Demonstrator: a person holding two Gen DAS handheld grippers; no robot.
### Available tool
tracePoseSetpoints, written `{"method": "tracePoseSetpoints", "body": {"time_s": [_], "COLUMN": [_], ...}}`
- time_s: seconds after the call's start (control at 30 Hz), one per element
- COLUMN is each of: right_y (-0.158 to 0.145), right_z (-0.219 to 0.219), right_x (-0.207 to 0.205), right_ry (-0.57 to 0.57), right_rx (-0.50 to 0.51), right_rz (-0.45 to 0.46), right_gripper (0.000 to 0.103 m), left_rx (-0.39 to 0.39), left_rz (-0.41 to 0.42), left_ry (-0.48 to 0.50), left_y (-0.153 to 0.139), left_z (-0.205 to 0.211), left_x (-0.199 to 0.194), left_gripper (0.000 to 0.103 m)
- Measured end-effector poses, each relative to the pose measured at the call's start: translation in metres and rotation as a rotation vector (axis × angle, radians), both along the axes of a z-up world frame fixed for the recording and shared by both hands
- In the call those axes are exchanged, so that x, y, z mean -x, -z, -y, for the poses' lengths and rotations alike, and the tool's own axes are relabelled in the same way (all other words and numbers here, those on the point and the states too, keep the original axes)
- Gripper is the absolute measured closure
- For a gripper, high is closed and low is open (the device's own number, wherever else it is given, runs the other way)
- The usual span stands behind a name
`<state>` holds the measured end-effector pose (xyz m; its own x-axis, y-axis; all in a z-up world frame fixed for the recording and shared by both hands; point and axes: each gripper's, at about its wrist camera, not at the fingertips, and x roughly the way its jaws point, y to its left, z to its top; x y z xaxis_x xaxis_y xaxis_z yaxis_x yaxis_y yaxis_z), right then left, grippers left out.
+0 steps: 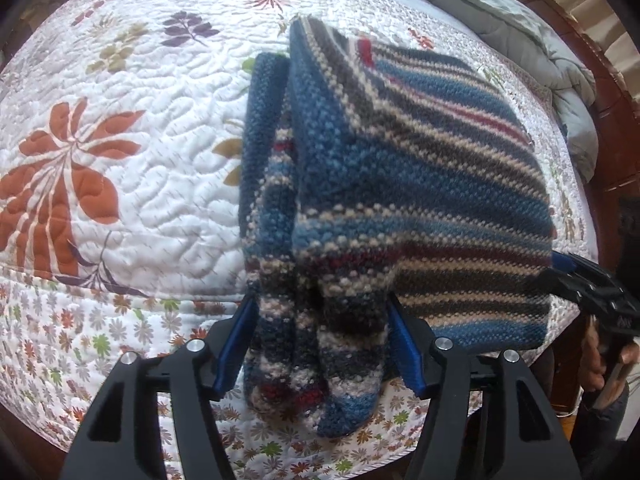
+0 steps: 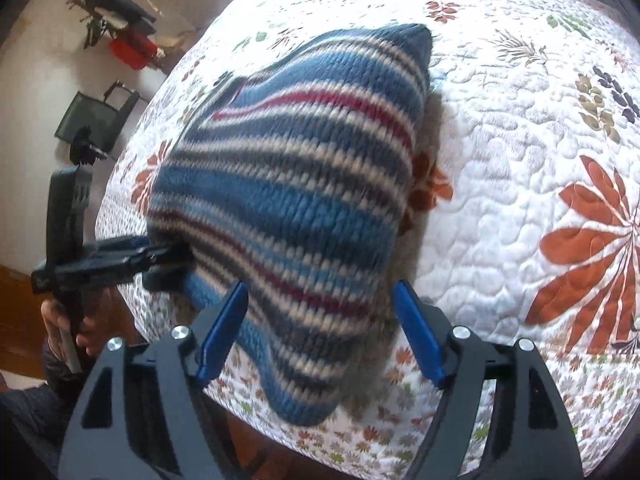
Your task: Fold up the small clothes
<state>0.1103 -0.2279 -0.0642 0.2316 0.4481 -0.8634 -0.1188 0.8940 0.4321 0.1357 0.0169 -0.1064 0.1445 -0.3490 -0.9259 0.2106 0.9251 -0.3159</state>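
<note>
Striped knit in blue, cream, grey and red fills the left wrist view: the small sweater [image 1: 400, 184] hangs bunched between our left gripper [image 1: 320, 344] pads, whose blue fingers [image 1: 236, 348] press its gathered folds from both sides, so we record this gripper as clamped on the sweater. The garment spreads up and to the right of the fingers; its far right edge meets the right gripper [image 1: 560, 270], seen side-on with its tip at the fabric. Left of the fingers the quilt [image 1: 120, 140] lies bare, white with rust leaf prints, giving free room there. The quilt's edge runs below the fingers. Beyond the sweater, upper right, a grey duvet [image 1: 520, 28] lies crumpled beside a wooden bed frame [image 1: 616, 92].

Right wrist view: the sweater [image 2: 296, 184] is lifted off the quilt [image 2: 520, 160], draped ahead of and between the blue fingers [image 2: 222, 336]. The fingers stand apart with cloth between them; we cannot tell whether they pinch it. To the left, the left gripper [image 2: 168, 252] bites the sweater's edge, a hand [image 2: 76, 328] on its handle. Right of the fingers the quilt is uncovered. Far left, a black chair [image 2: 96, 120] and a red object [image 2: 134, 50] sit on the floor.
</note>
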Motion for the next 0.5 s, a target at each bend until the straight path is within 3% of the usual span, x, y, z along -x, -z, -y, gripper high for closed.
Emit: {"method": "tracePoseSetpoints", "body": {"time_s": [0.13, 0.2, 0.5], "right_y": [0.004, 0.006, 0.014], "right_z": [0.003, 0.002, -0.005], "right_x": [-0.015, -0.023, -0.044], "right_ry": [0.008, 0.009, 0.0], "right_rx": [-0.003, -0.007, -0.038], "right_rz": [-0.007, -0.009, -0.009], "right_gripper": [0.024, 0.022, 0.015], "left_rx": [-0.005, -0.002, -0.027], "left_rz": [0.067, 0.107, 0.129], "left_ry": [-0.001, -0.005, 0.02], "left_y": [-0.015, -0.024, -0.021], "left_z": [-0.006, -0.007, 0.005], "left_x": [-0.013, -0.023, -0.059], "left_gripper": [0.031, 0.02, 0.019]}}
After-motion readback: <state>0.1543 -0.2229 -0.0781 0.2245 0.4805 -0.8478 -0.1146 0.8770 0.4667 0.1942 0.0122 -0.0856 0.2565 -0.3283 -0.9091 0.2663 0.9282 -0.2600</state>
